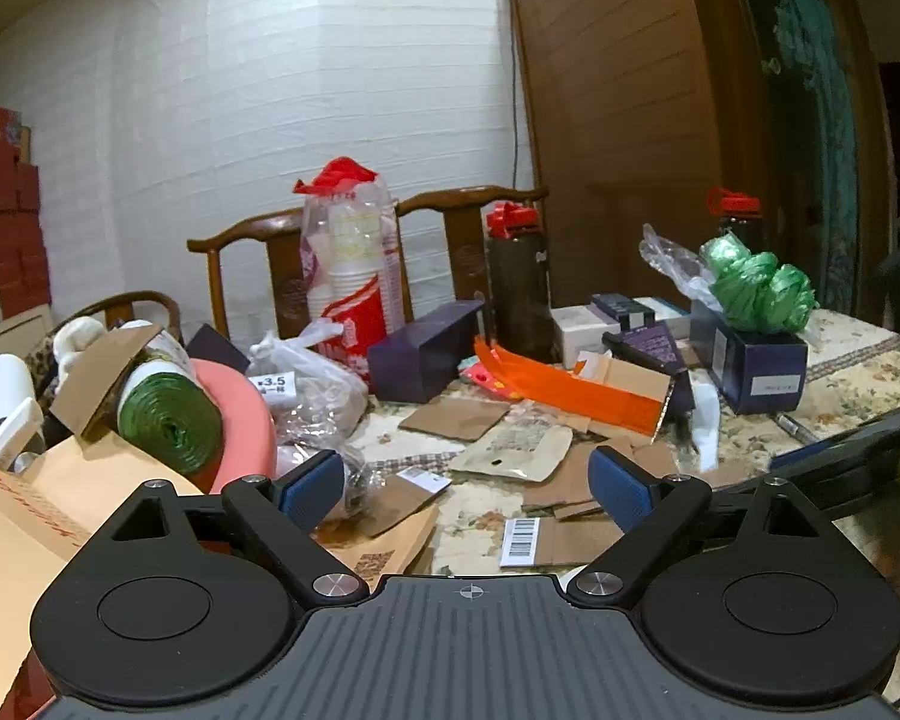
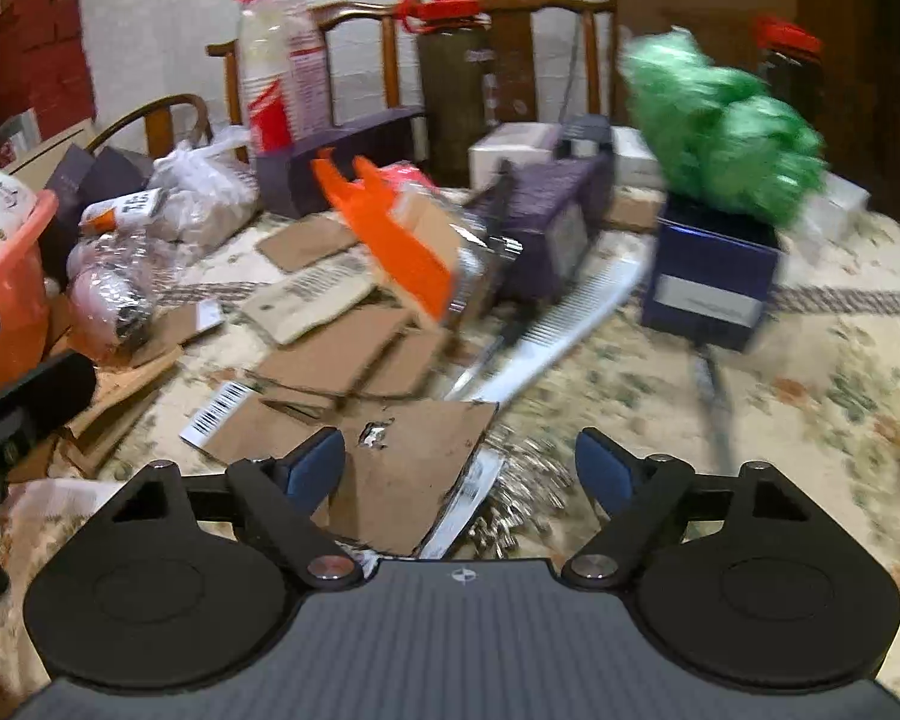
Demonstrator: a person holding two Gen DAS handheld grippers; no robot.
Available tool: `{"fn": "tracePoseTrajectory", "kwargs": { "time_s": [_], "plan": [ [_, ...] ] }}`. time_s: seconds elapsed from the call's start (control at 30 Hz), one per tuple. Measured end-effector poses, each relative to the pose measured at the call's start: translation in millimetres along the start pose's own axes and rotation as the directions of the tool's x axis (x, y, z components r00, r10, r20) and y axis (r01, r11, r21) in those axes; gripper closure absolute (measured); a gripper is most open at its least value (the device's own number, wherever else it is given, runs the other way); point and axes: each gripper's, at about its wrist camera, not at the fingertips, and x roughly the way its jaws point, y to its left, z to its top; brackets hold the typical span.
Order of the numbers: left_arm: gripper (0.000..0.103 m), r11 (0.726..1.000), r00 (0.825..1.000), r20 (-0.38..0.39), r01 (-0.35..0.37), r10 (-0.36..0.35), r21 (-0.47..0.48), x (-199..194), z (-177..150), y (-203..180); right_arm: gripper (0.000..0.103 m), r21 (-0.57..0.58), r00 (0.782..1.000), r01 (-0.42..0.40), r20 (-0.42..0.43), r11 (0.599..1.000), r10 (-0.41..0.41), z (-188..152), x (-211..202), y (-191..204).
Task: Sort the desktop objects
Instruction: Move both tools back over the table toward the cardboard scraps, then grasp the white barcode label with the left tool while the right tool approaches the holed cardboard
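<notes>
Your left hand-held gripper (image 1: 465,489) and right hand-held gripper (image 2: 459,468) both gape, released. Torn cardboard (image 2: 390,480) lies at twelve o'clock of the right one. The green bundle (image 2: 726,132) is blurred.

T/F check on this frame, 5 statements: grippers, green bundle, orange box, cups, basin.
1. Both grippers are open and hold nothing. True: left gripper and right gripper are spread, with nothing between the fingers.
2. The green plastic bundle sits on a dark blue box. True.
3. The orange box stands upright and closed. False: it lies on its side, flaps open.
4. The bagged paper cups lie flat. False: the stack stands upright.
5. A green roll rests by the pink basin. True.
</notes>
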Motion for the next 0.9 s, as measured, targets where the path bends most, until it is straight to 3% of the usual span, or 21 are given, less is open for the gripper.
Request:
{"fn": "tracePoseTrajectory", "kwargs": {
  "time_s": [0.1,0.17,0.2,0.4,0.53,0.63,0.9],
  "plan": [
    [0.008,1.0,1.0,-0.003,0.005,-0.005,-0.005,-0.1,0.5,0.8,0.021,-0.003,1.0,0.003,-0.003,1.0,-0.003,-7.1,-13.3,-13.3],
    [0.008,1.0,1.0,-0.003,0.006,-0.006,-0.009,-0.4,0.8,1.1,0.012,-0.003,1.0,-0.005,-0.002,1.0,0.005,-15.2,-22.5,-22.7],
    [0.008,1.0,1.0,-0.004,0.007,-0.007,-0.01,-0.5,0.9,0.9,0.001,-0.015,1.0,0.004,0.0,1.0,-0.004,-18.9,-24.1,-25.1],
    [0.007,1.0,1.0,-0.005,0.011,-0.011,-0.006,-0.9,0.7,-1.5,0.001,0.035,0.999,-0.021,0.04,0.999,0.02,-21.8,-27.2,-37.1],
    [0.006,1.0,1.0,-0.004,0.008,-0.008,-0.002,-0.7,0.2,-3.5,0.001,0.008,0.996,-0.036,0.08,0.999,0.035,-21.6,-32.3,-32.0],
    [0.005,1.0,1.0,-0.002,0.017,-0.017,-0.002,-2.2,0.1,-4.2,0.001,-0.035,0.988,-0.088,0.125,0.996,0.092,-21.1,-39.5,-24.6],
    [0.005,1.0,1.0,-0.001,0.023,-0.023,0.002,-3.7,-0.2,-7.6,0.001,-0.055,0.989,-0.144,0.037,0.988,0.146,-17.9,-31.8,-24.7]
  ]
}}
